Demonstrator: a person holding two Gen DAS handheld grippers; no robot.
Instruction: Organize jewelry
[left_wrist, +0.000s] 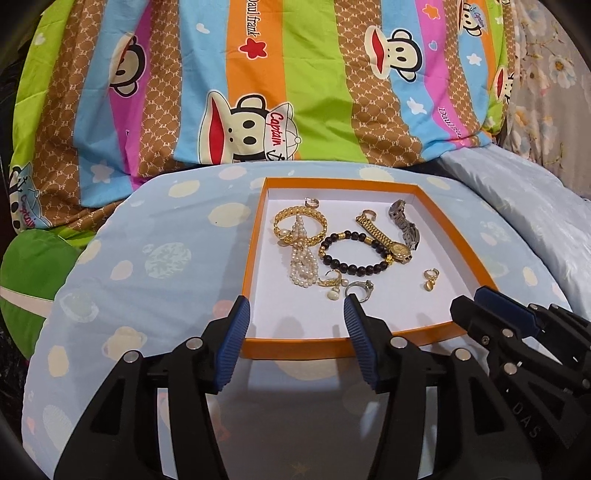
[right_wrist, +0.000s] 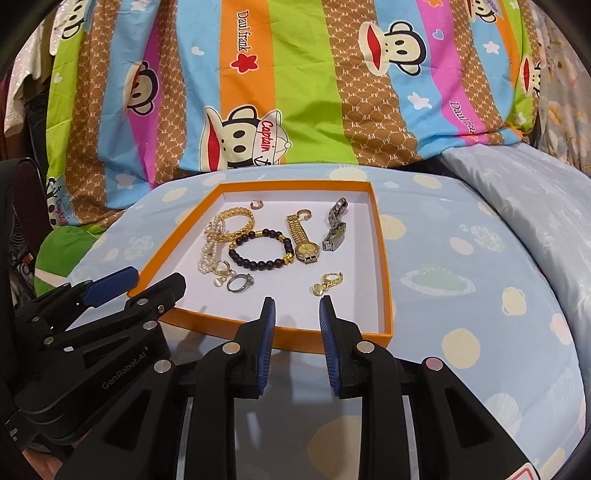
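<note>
An orange tray (left_wrist: 295, 349) (right_wrist: 384, 258) with a white floor lies on a pale blue spotted cushion. It holds a gold bangle (left_wrist: 300, 213) (right_wrist: 236, 214), a pearl strand (left_wrist: 303, 266) (right_wrist: 208, 254), a dark bead bracelet (left_wrist: 351, 266) (right_wrist: 258, 264), a gold watch (left_wrist: 397, 253) (right_wrist: 308, 249), a silver watch (left_wrist: 404, 225) (right_wrist: 334, 230), a silver ring (left_wrist: 360, 290) (right_wrist: 238, 284), a gold earring (left_wrist: 430, 278) (right_wrist: 327, 284) and small hoops. My left gripper (left_wrist: 295, 314) is open and empty over the tray's near edge. My right gripper (right_wrist: 297, 312) is open and empty at the near edge.
The pale blue spotted cushion (left_wrist: 155, 266) (right_wrist: 480, 280) carries the tray. A striped monkey-print blanket (left_wrist: 258, 74) (right_wrist: 280, 74) rises behind it. A pale blue pillow (left_wrist: 517, 199) (right_wrist: 535, 192) lies at the right. The right gripper shows in the left wrist view (left_wrist: 491, 299); the left gripper shows in the right wrist view (right_wrist: 144, 282).
</note>
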